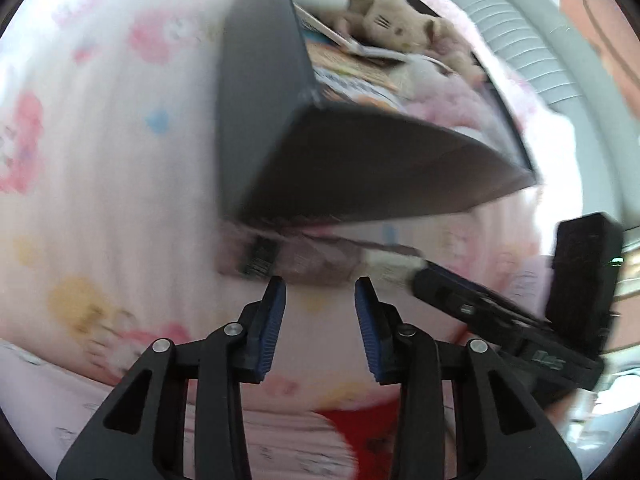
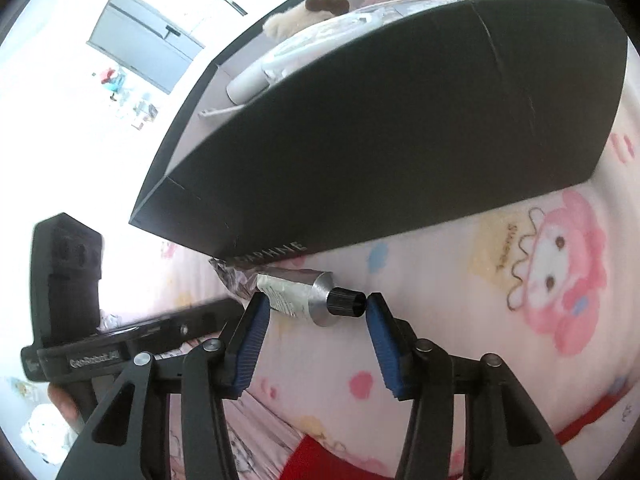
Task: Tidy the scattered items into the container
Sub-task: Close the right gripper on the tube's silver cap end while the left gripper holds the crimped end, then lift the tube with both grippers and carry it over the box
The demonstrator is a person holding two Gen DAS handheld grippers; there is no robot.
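A silver tube (image 2: 294, 294) with a black cap (image 2: 346, 301) lies on the pink cartoon blanket (image 2: 500, 320), against the foot of the black box (image 2: 400, 140). My right gripper (image 2: 314, 308) is open and low over it; the cap end sits between its blue pads, which do not press on it. In the left wrist view the tube (image 1: 308, 262) is blurred, just beyond the tips of my left gripper (image 1: 320, 296), which is open with only blanket between its fingers. The box (image 1: 352, 176) holds a beige plush bear (image 1: 394, 20), booklets and a pink plush.
The right gripper's body (image 1: 500, 320) comes in from the right in the left wrist view; the left gripper's body (image 2: 120, 344) lies at the left in the right wrist view. A red cloth (image 2: 320, 456) lies near the front. A grey cabinet (image 2: 140, 48) stands far off.
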